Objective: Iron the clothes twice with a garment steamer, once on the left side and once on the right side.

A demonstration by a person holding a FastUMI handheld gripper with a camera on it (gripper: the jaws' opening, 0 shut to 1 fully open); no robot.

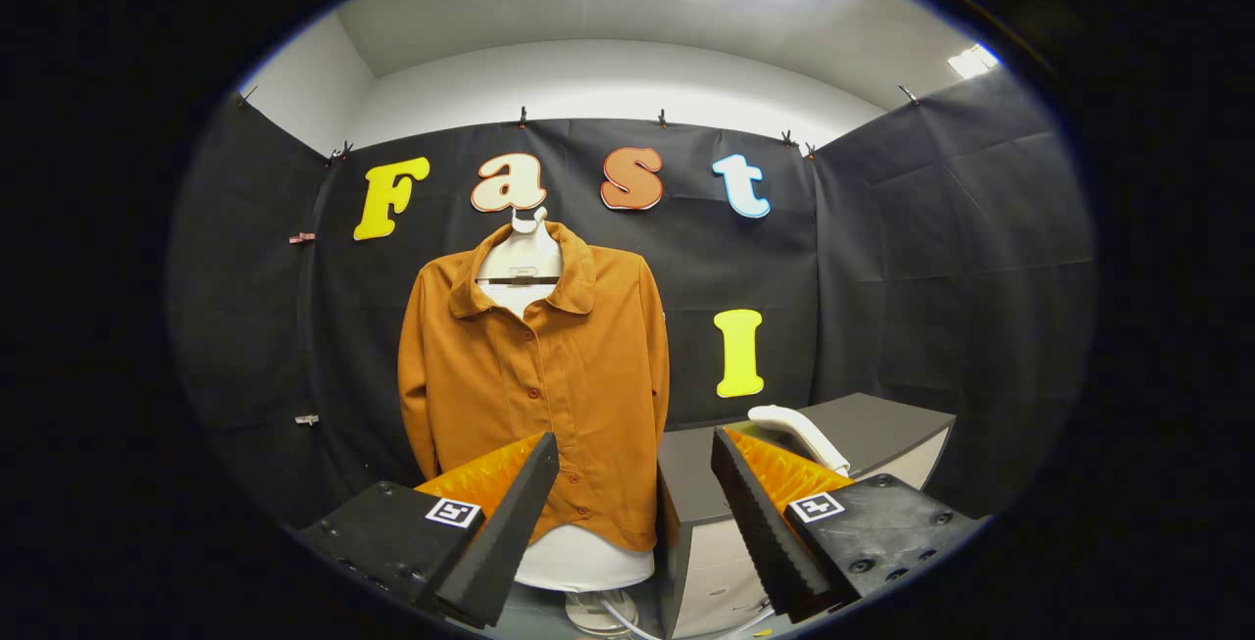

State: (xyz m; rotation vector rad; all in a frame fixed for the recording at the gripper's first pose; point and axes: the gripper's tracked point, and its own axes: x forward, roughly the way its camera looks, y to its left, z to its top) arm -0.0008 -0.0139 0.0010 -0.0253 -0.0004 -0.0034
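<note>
Beyond tongs (635, 513), wide open, empty: shirt (539, 375) hung on mannequin; steamer (799, 434) lying on tabletop (882, 424), right of shirt. Next: approach handle squarely, grip mid-handle firmly.

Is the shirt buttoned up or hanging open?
Buttoned: the orange shirt hangs closed on its form beyond the open, empty gripper.
</note>
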